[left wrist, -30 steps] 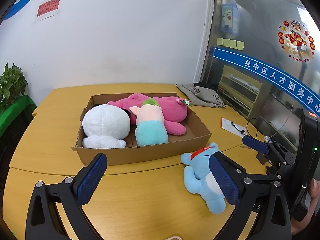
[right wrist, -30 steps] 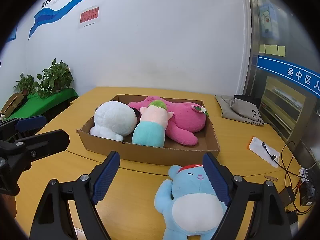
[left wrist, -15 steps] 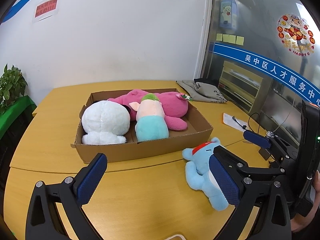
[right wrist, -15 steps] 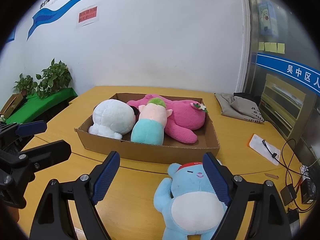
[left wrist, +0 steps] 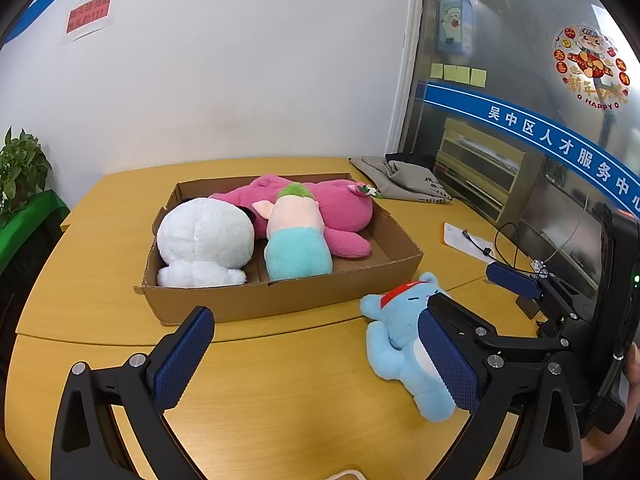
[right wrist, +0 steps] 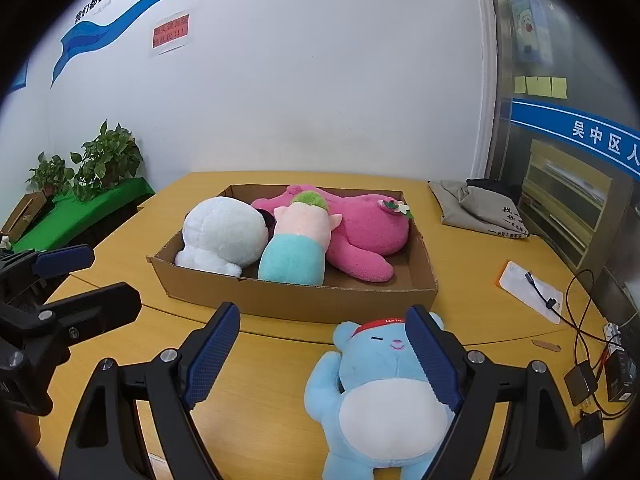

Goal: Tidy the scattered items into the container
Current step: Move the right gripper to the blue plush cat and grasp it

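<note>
One plush left outside the box, both grippers empty.

Left wrist view: the left gripper (left wrist: 316,356) hangs over the bench (left wrist: 280,380) with its jaws spread wide and nothing between them. The cardboard box (left wrist: 280,300) already holds a white plush (left wrist: 204,240), a teal-and-pink plush (left wrist: 298,246) and a pink plush (left wrist: 336,212), so most of the tidying looks done. The blue plush (left wrist: 400,344) lies on the bench just beside the box's near corner, partly behind the right-hand finger.

Right wrist view: the right gripper (right wrist: 324,360) is also wide open and empty, the blue plush lying on its back under its right finger; whether the finger touches it is hard to tell. The bench is yellow wood, with a grey bag (right wrist: 476,208), paper and cables (right wrist: 580,320) to the right, and potted plants (right wrist: 104,160) by a white wall.
</note>
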